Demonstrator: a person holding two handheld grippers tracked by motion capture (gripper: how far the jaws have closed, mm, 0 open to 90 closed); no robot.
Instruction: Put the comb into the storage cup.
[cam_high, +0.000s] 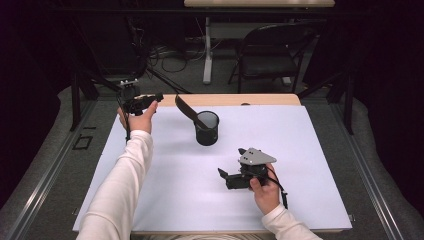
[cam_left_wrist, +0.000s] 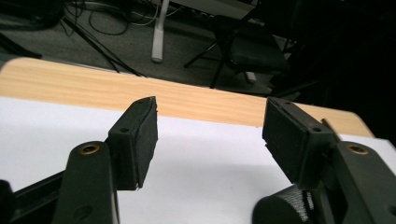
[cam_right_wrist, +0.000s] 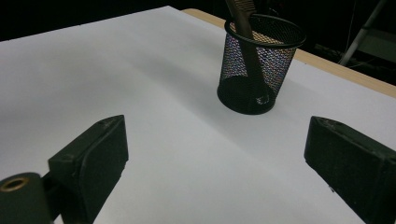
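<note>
Comb (cam_high: 186, 108) is already in the black mesh cup (cam_high: 207, 128): standing slanted, lower end at the cup bottom, upper end leaning out over the rim toward the left gripper. In the right gripper view the same comb (cam_right_wrist: 244, 35) shows through the mesh of the cup (cam_right_wrist: 256, 65), resting against the wall. Cup sits upright on the white sheet (cam_high: 300, 150), near the far middle of the table (cam_high: 235, 99). Left gripper (cam_high: 150, 98) is up at the far left corner, apart from the comb, jaws spread with nothing between them; its own view confirms it, pads clear with only sheet and wood edge behind. Right gripper (cam_high: 223, 173) rests low on the sheet on the near side of the cup, well apart from it, jaws wide and empty. My read: placement looks done, release looks done. What's left, if anything, is pulling the left hand back.
</note>
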